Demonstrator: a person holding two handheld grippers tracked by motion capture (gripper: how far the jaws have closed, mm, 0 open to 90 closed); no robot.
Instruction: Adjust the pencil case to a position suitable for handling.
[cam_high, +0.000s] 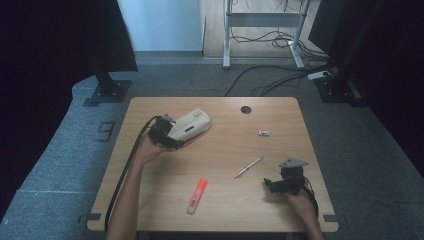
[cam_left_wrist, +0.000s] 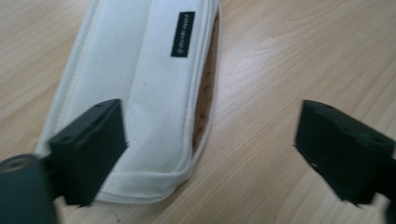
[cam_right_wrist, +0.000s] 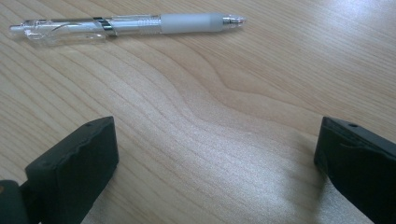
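Left gripper (cam_high: 172, 134) gaping wide, poised at the near end of one white pencil case (cam_high: 191, 124). Right of that case: one clear pen (cam_high: 248, 167), one orange highlighter (cam_high: 197, 196); right gripper (cam_high: 272, 184) likewise wide, holding nothing.

The white pouch (cam_left_wrist: 140, 93) runs off the top edge in the left gripper view, its black label (cam_left_wrist: 182, 33) too blurred to read. The small white thing (cam_high: 264, 133) on the worktop (cam_high: 225, 210) is possibly an eraser, too small to tell.
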